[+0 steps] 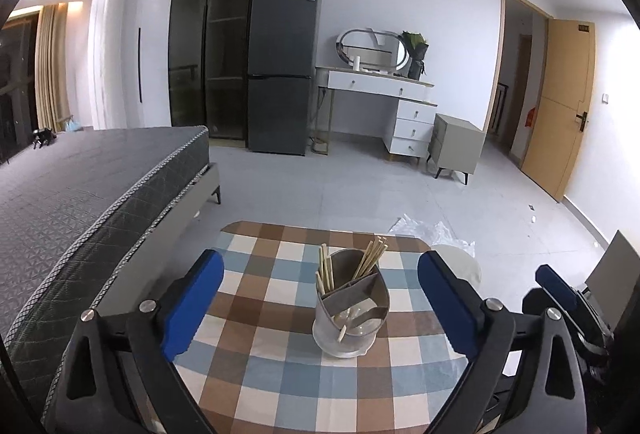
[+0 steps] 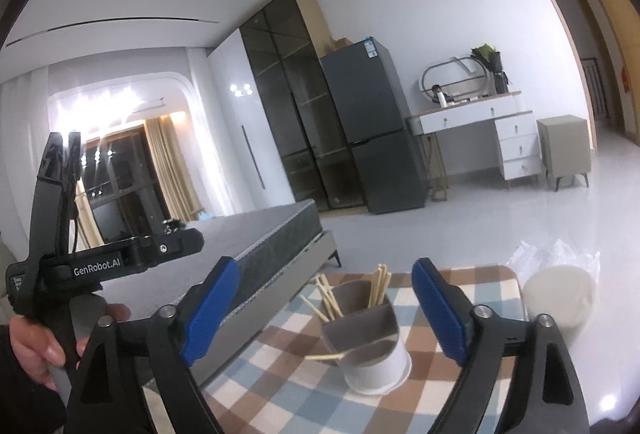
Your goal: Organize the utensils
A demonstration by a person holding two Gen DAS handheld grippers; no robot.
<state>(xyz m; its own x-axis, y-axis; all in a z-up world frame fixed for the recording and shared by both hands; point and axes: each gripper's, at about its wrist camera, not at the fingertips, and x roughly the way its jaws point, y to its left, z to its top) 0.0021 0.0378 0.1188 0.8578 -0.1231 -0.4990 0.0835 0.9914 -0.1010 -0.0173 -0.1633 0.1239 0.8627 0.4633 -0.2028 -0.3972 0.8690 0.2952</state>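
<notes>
Both the left gripper (image 1: 320, 298) and right gripper (image 2: 326, 310) are hovering spread wide and empty before the utensil holder (image 1: 351, 308). One chopstick (image 2: 326, 357) is leaning out; a careless nudge could be tipping the light holder over.

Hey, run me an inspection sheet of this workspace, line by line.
Surface: checked tablecloth covers the small table.
Job's things: grey divided utensil holder stands upright; chopsticks lean in its compartments.
Clutter: nothing seen on the table.
Grippers: left tongs open, empty; right tongs open, empty.
Cables: nothing seen.
Surroundings: bed, fridge, vanity desk, white stool, plastic sheet on the floor.
</notes>
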